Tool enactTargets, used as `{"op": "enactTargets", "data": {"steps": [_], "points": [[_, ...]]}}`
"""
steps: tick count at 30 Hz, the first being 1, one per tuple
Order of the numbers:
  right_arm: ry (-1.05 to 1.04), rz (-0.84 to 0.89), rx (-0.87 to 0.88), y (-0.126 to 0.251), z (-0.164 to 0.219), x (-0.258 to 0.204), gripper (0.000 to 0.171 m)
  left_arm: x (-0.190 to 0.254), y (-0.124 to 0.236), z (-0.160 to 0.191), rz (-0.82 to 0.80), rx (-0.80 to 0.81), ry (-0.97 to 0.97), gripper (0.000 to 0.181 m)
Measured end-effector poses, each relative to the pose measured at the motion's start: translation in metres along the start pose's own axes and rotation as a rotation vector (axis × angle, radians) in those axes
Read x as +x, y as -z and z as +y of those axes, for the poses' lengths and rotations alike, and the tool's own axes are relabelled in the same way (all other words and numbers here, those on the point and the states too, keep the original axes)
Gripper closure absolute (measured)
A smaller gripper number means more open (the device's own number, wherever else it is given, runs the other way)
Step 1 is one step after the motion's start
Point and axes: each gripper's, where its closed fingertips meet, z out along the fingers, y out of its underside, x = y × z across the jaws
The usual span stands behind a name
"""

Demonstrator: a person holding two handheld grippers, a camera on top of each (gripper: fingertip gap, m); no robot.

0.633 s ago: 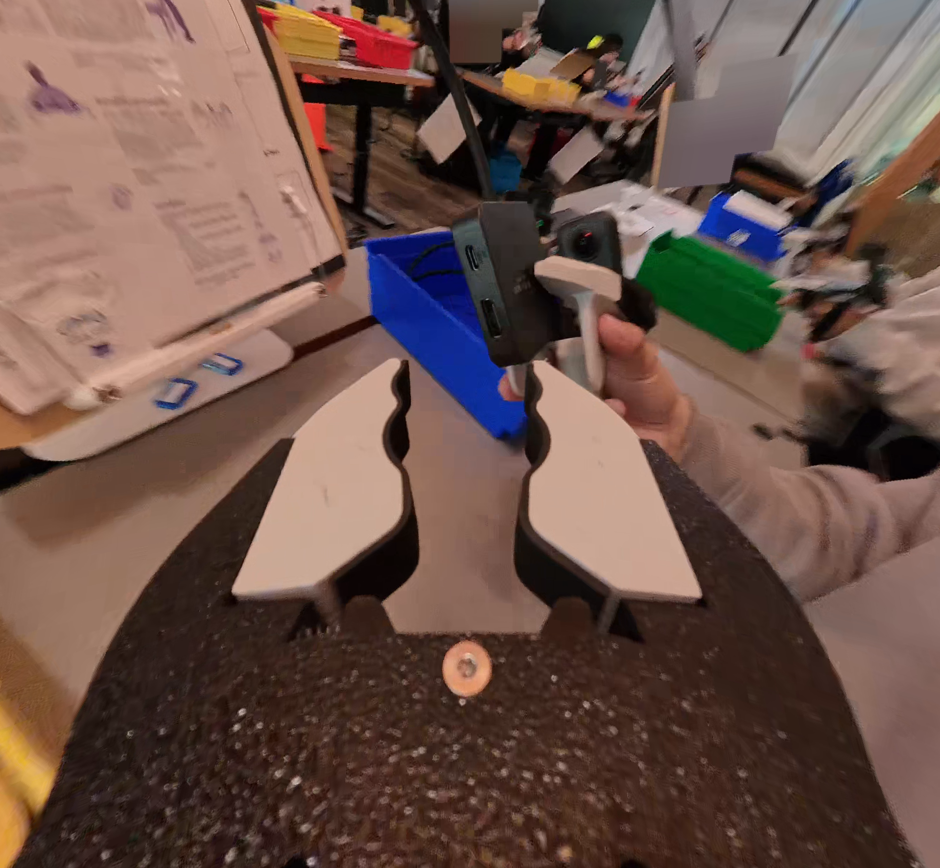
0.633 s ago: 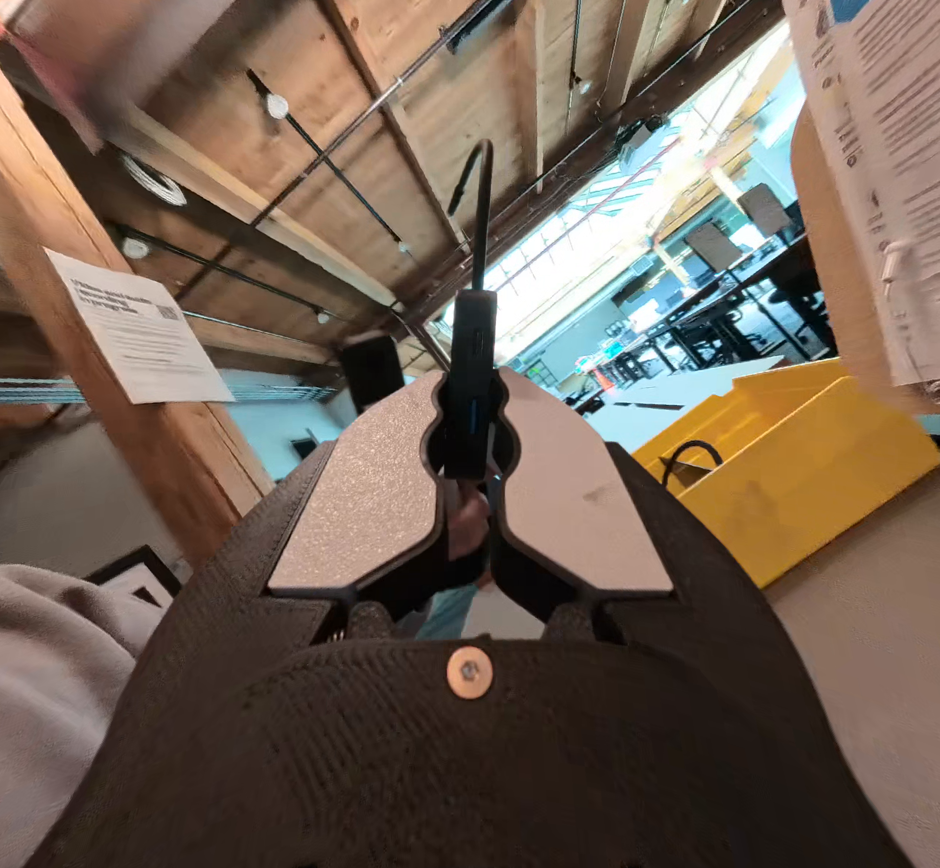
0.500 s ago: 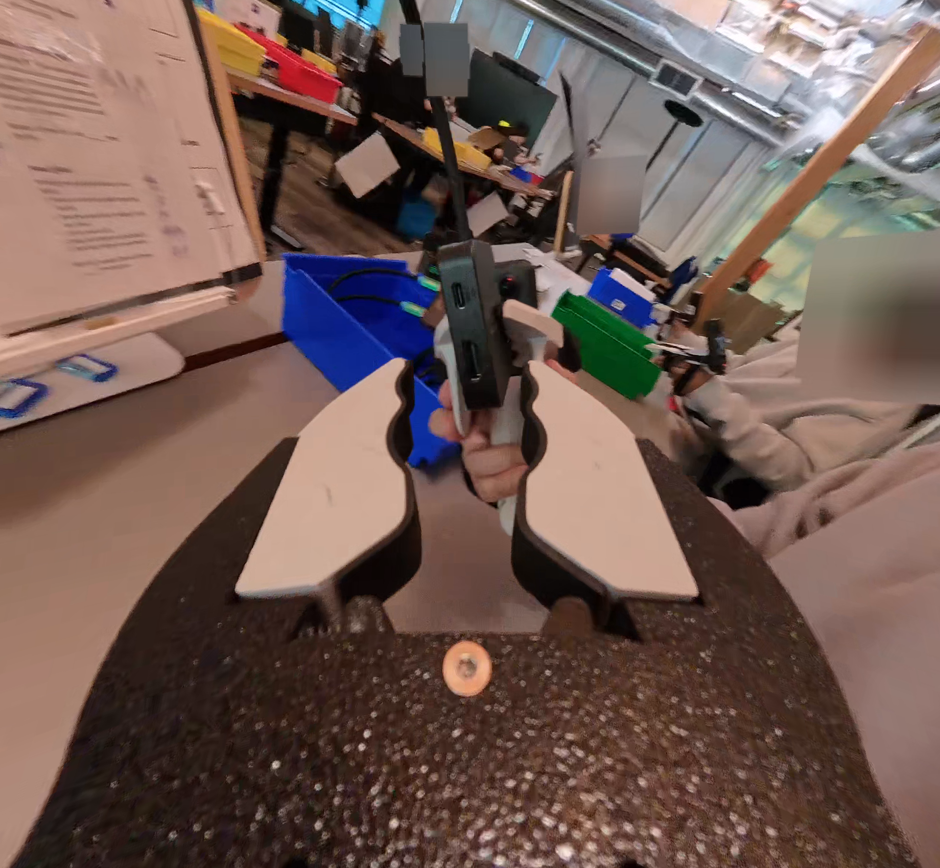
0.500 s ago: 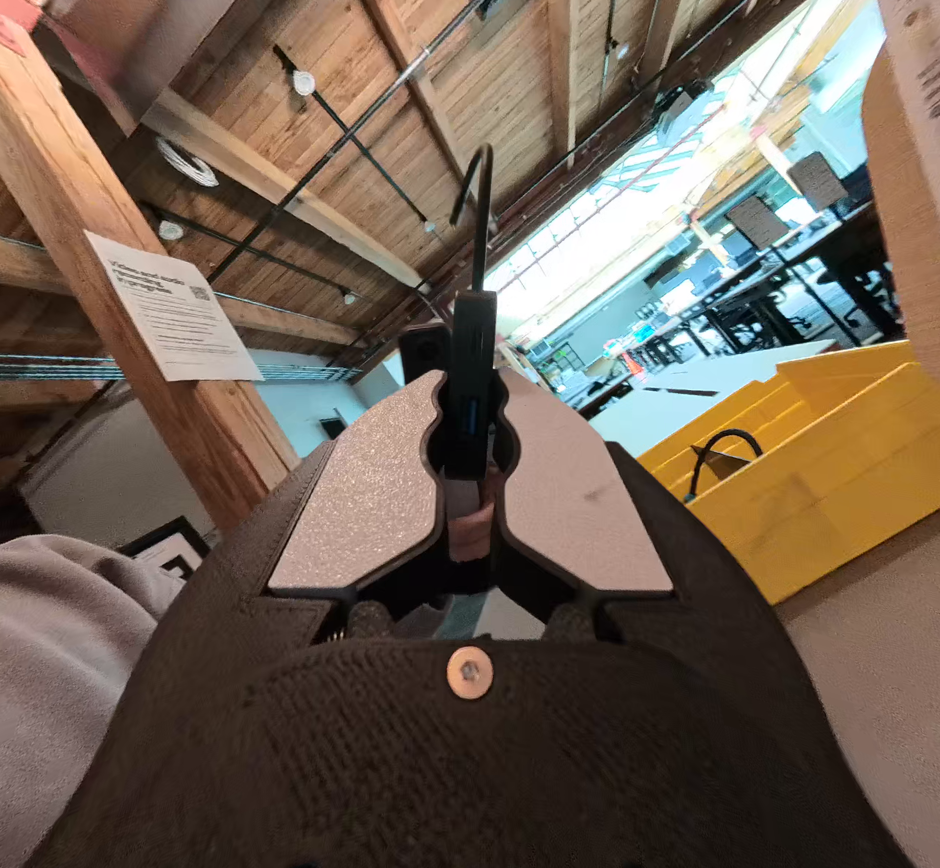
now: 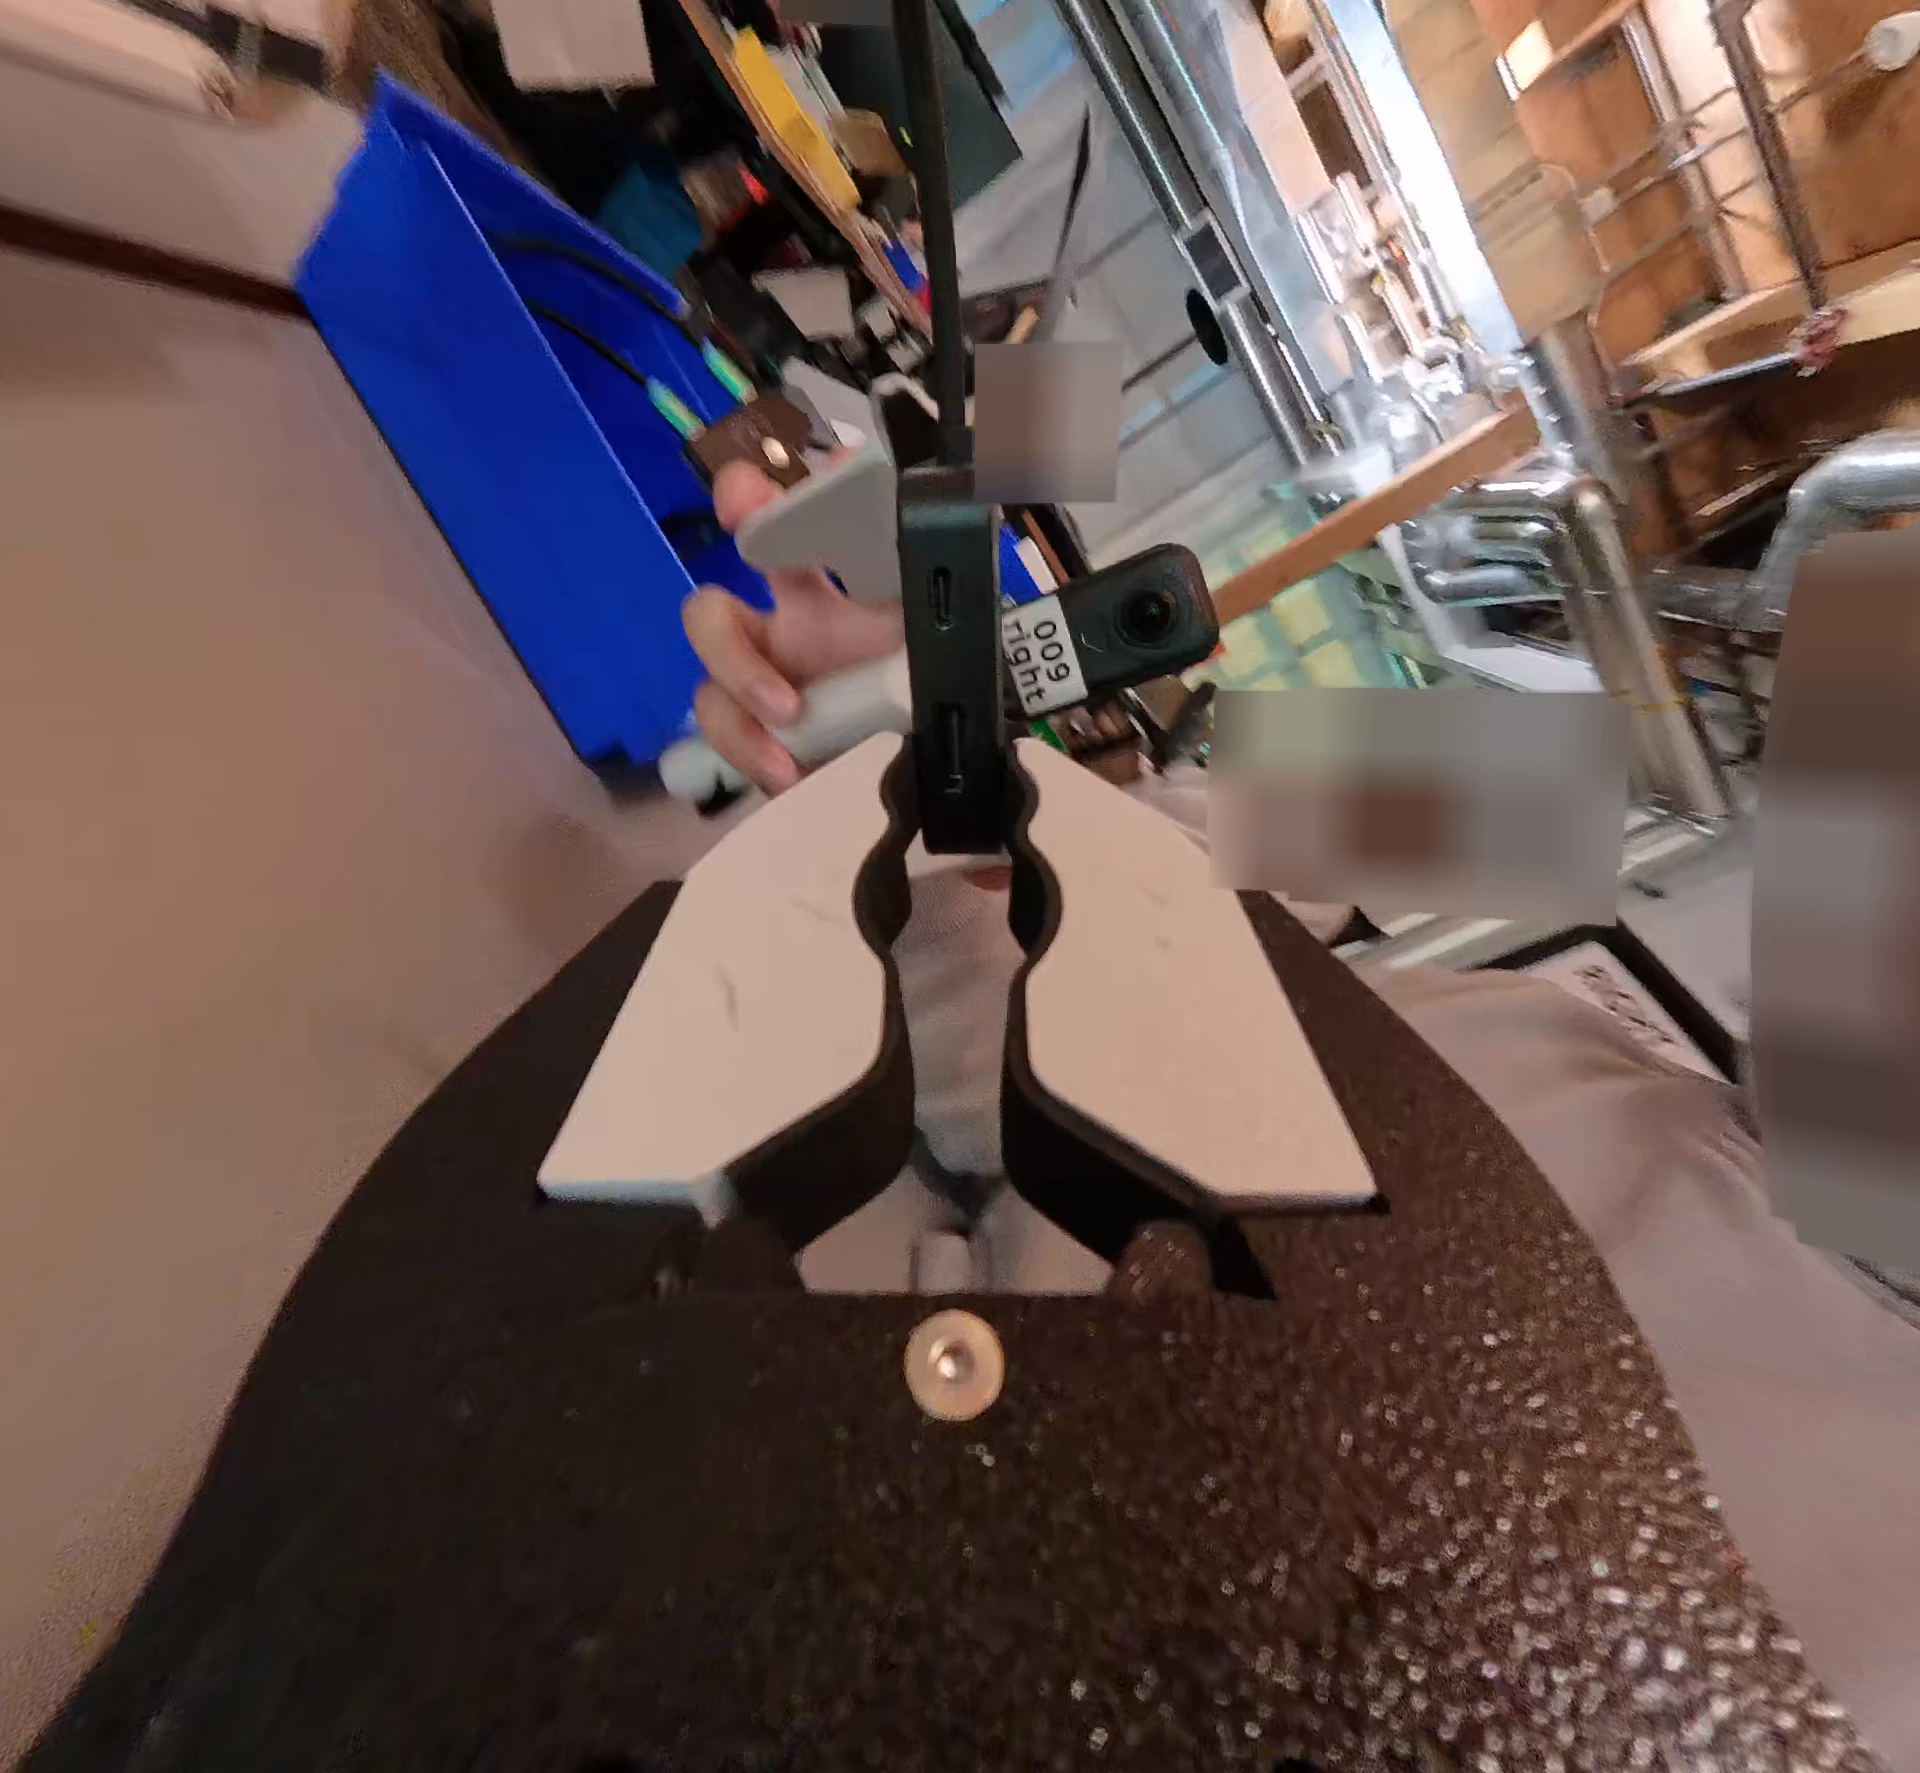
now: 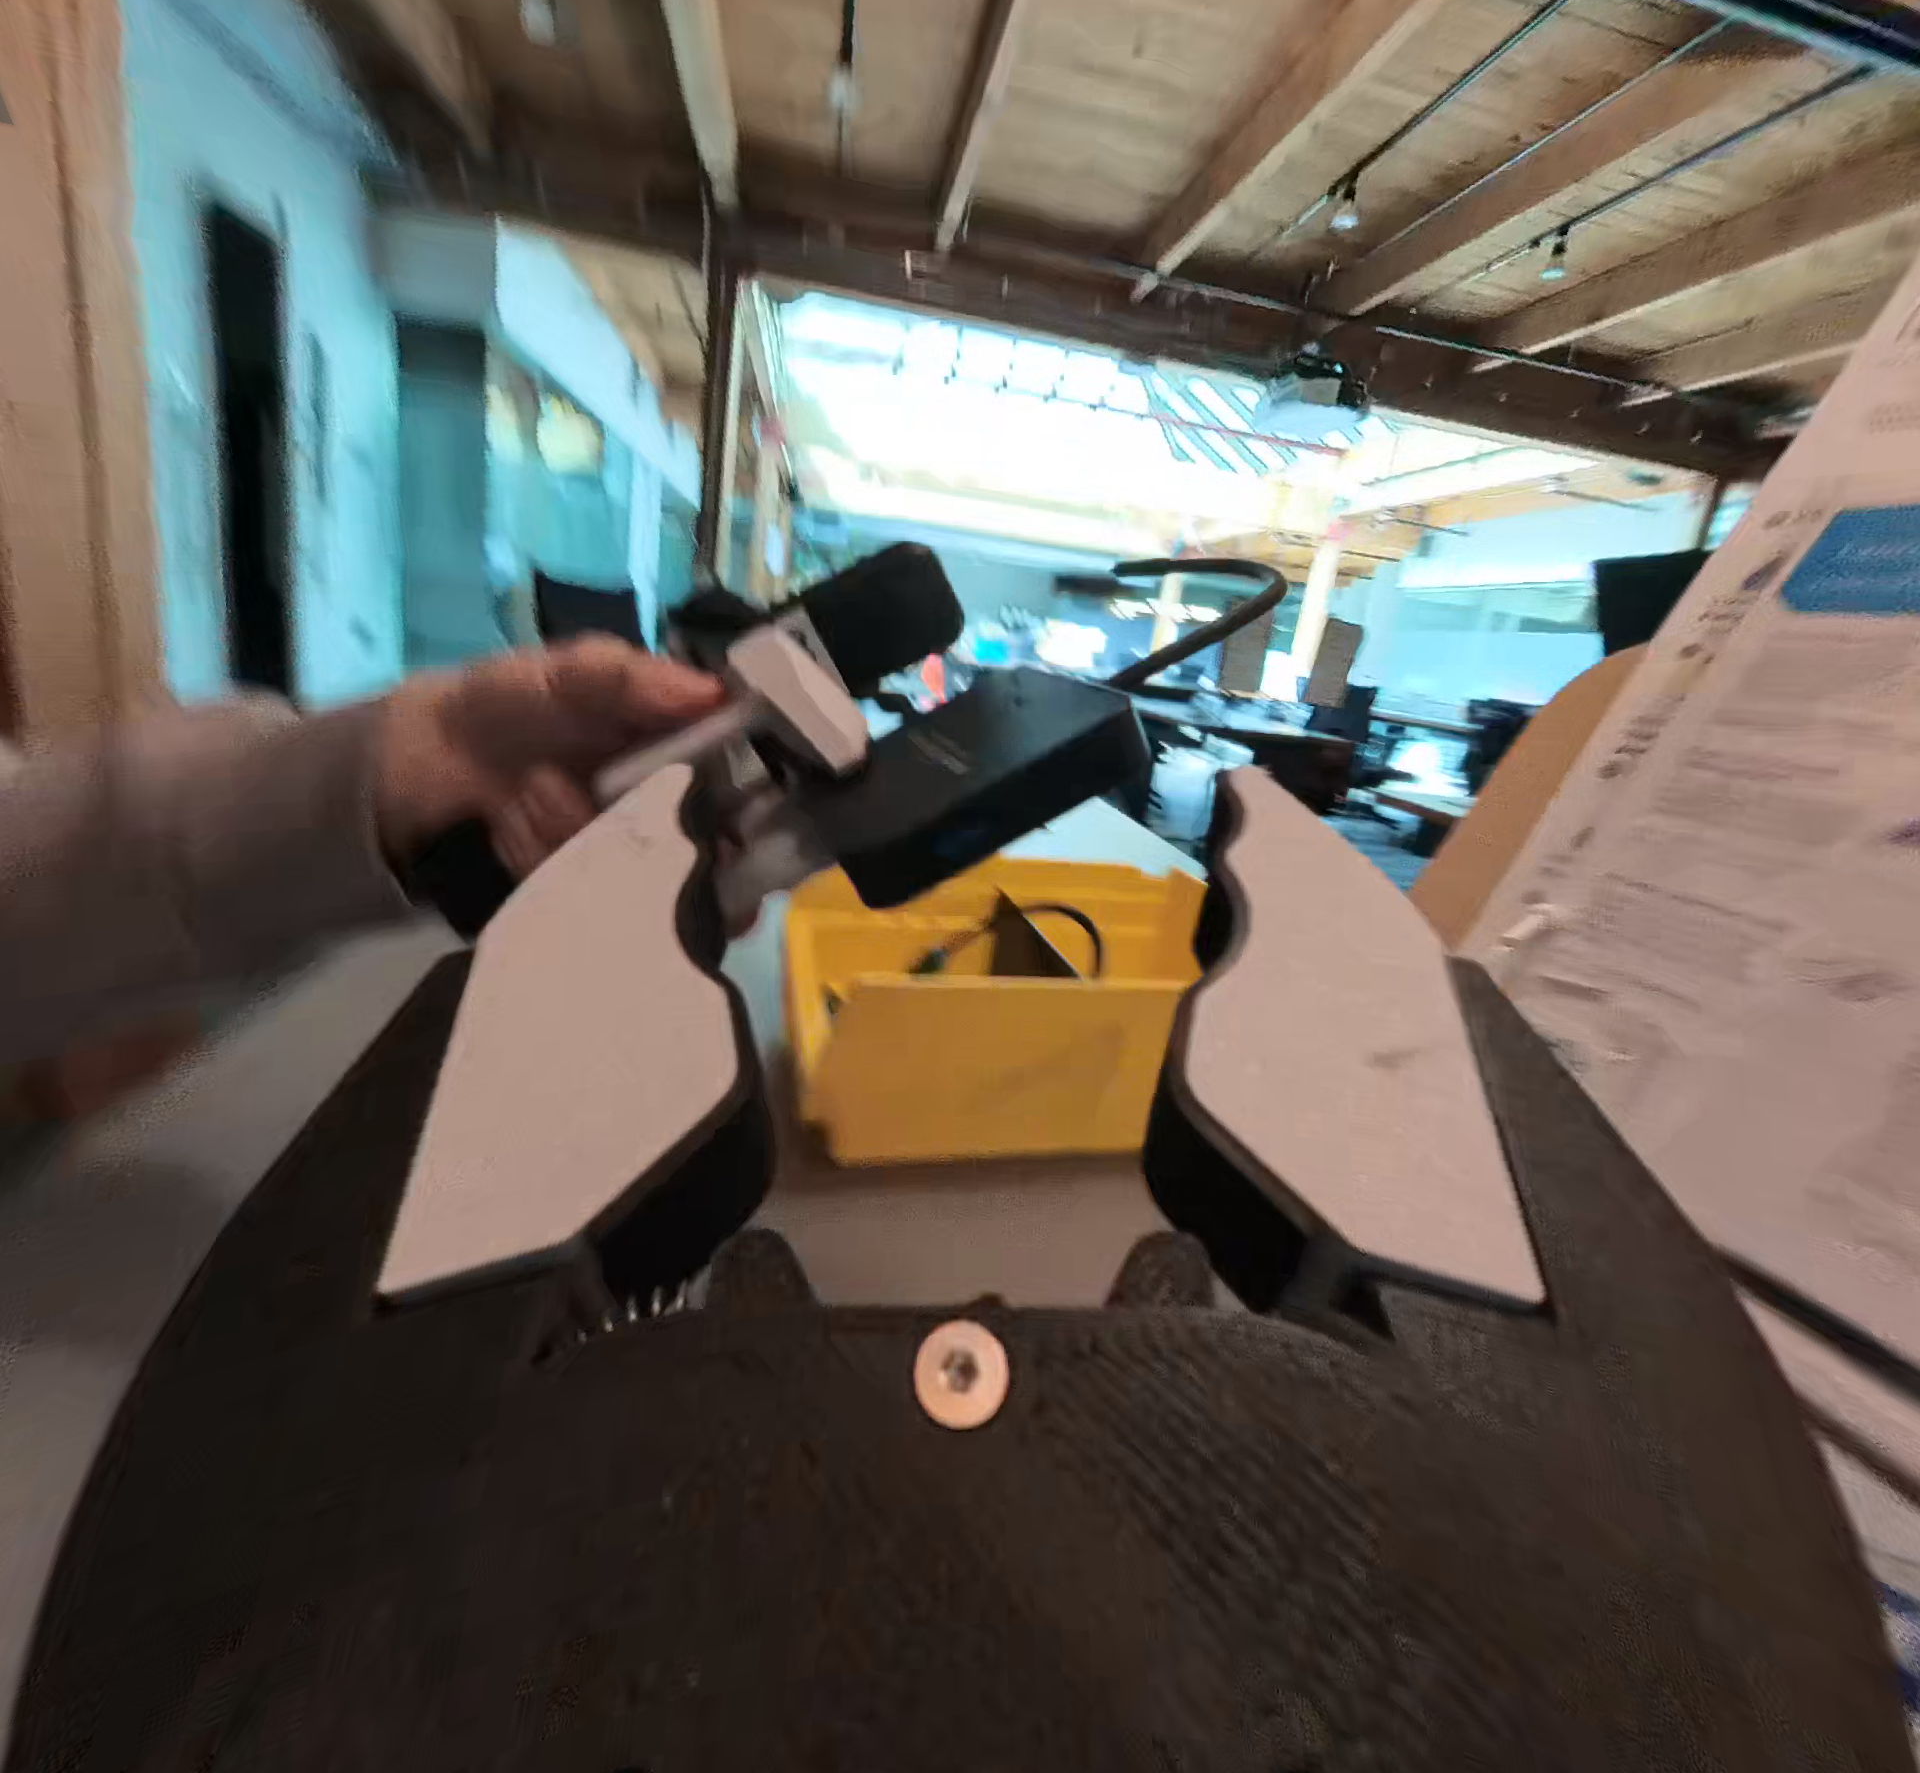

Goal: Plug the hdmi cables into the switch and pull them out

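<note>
Wooden beam ceiling, bright windows, silver ducts

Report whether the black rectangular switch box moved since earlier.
Yes. The switch box left the right tool and now appears above the yellow plastic bin.

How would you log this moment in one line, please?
left gripper: shut on switch | right gripper: open, clear of switch | visible ports: empty

L hand-held gripper clamped; R hand-held gripper wide apart, empty.
</note>
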Motion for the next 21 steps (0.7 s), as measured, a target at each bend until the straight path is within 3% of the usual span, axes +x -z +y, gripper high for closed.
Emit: {"op": "enactTargets", "data": {"steps": [2,4,9,14,21], "points": [[0.167,-0.004,-0.130,0.004,0.016,-0.002,0.068,-0.001,0.000,0.007,0.015,-0.037,0.051,0.168],[0.223,-0.036,-0.196,0.008,0.027,-0.005,0.067,-0.004,-0.002,0.017,-0.005,-0.095,0.057,0.168],[0.172,-0.108,-0.163,0.008,0.019,-0.017,0.087,-0.004,-0.009,0.026,-0.010,-0.132,0.087,0.168],[0.241,-0.102,-0.240,0.010,0.030,-0.016,0.086,-0.008,-0.014,0.032,-0.019,-0.133,0.125,0.167],[0.245,-0.089,-0.278,0.010,0.037,-0.015,0.098,-0.009,-0.018,0.031,-0.039,-0.125,0.123,0.168]]}}
